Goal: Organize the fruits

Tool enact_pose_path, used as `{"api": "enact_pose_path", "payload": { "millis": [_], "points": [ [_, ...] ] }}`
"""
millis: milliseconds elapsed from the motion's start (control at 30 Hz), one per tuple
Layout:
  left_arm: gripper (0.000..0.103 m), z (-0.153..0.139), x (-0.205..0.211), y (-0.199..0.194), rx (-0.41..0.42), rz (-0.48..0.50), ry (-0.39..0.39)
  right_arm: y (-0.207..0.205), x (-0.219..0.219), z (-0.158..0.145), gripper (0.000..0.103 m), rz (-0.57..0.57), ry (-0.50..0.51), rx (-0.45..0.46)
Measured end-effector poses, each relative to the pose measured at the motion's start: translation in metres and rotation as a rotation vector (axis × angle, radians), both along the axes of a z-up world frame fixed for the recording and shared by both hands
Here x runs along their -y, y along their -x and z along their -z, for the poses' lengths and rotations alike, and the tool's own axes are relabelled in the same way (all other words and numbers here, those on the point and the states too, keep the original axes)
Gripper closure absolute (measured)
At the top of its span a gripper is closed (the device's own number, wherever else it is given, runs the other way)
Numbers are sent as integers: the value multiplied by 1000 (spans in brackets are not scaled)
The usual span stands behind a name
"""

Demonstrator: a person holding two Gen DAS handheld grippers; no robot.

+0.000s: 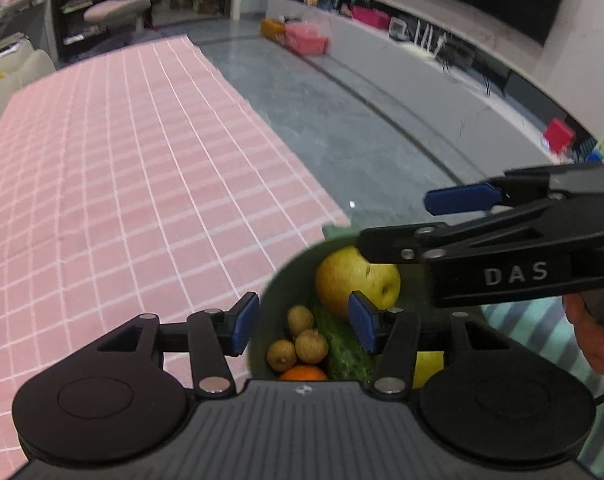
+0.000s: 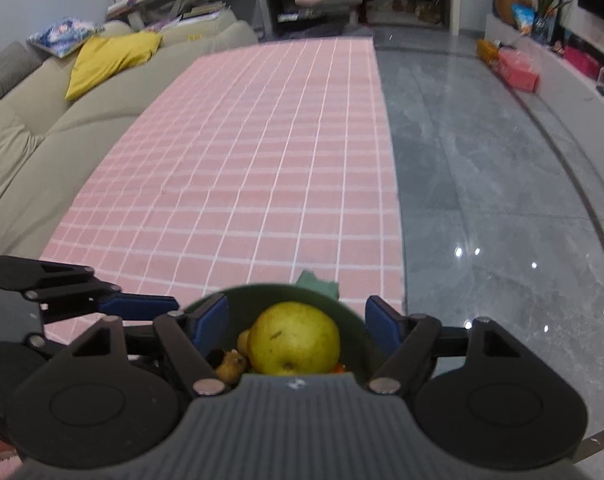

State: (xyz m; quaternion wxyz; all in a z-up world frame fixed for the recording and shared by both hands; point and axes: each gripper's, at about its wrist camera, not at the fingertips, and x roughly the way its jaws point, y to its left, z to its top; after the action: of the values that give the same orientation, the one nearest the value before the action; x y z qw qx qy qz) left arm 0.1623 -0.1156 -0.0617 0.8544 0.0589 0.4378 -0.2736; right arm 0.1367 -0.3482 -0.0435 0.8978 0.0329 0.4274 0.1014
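A dark green bowl (image 1: pixel 276 292) sits at the near right corner of the pink checked tablecloth (image 1: pixel 122 168). It holds a yellow-green pear (image 1: pixel 341 280), three small brown longans (image 1: pixel 300 342), a green cucumber (image 1: pixel 343 348), an orange (image 1: pixel 303 374) and a yellow fruit (image 1: pixel 427 366). My left gripper (image 1: pixel 303 326) is open over the bowl's near rim, empty. My right gripper (image 2: pixel 298 326) is open above the bowl (image 2: pixel 353 328), its blue pads either side of the pear (image 2: pixel 294 338). It also shows from the side in the left wrist view (image 1: pixel 401 220).
The tablecloth (image 2: pixel 254 160) stretches far ahead. A beige sofa (image 2: pixel 34 128) with a yellow cushion (image 2: pixel 110 60) runs along its left. Glossy grey floor (image 2: pixel 481 184) lies to the right, with a low white TV bench (image 1: pixel 441 40) and pink boxes (image 1: pixel 305 38) beyond.
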Motion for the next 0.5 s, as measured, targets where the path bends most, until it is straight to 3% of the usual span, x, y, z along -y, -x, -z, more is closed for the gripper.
{"api": "enact_pose_path", "payload": {
  "millis": [200, 433, 500],
  "points": [
    [42, -41, -16, 20, 127, -66, 17, 31, 0, -41, 29, 33, 32, 130],
    [42, -85, -35, 60, 308, -174, -30, 78, 0, -72, 29, 48, 40, 245],
    [37, -95, -37, 76, 381, -187, -67, 93, -2, -76, 29, 59, 31, 269]
  ]
}}
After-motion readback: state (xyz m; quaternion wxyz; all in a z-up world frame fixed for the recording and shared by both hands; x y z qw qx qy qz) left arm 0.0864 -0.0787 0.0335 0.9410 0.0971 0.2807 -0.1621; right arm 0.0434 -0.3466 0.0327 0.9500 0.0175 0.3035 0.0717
